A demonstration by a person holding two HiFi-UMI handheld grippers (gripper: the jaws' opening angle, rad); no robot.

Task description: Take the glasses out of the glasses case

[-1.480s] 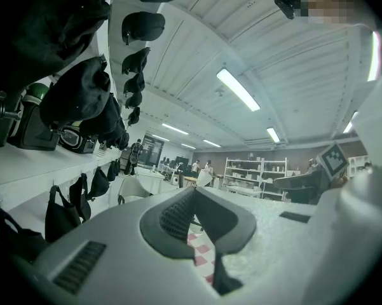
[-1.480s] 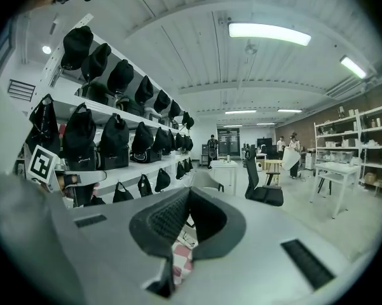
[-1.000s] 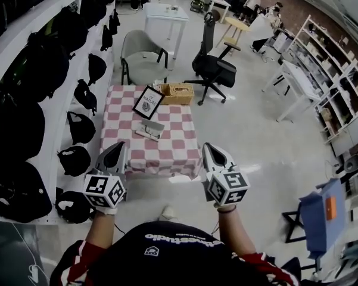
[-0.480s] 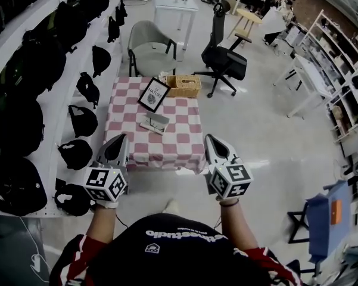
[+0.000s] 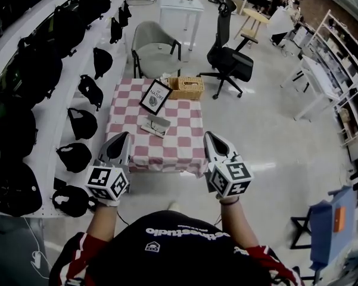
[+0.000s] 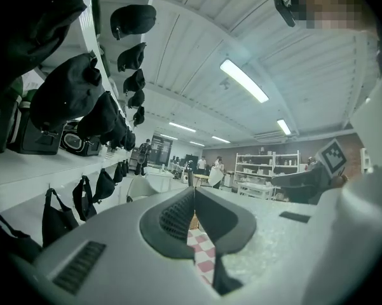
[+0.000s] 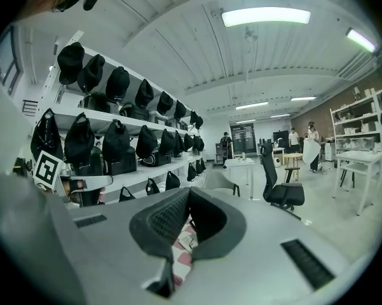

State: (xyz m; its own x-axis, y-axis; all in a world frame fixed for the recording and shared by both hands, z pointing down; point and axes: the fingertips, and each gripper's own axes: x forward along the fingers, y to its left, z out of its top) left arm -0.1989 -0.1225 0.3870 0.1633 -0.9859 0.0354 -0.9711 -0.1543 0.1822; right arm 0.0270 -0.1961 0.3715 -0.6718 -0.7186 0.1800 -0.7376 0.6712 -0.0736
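We hold both tools out level in front of us, and neither carries anything. The left gripper [image 5: 123, 139] has its dark ribbed pads pressed together on nothing, and the right gripper [image 5: 209, 138] is likewise closed and empty. We take this for a carrying posture: the jaws have no reason to part until they are at the work.

The small grey glasses case [image 5: 156, 125] lies near the middle of the low pink-and-white checked table [image 5: 181, 145], well apart from both grippers. Beyond it are a propped black-framed picture [image 5: 155, 96] and a woven wicker basket [image 5: 186, 87]. At this range we cannot tell whether its lid is up or whether the glasses are inside; it may be partly open.

The grippers flank the table's near edge, which suits one steadying the case while the other lifts.
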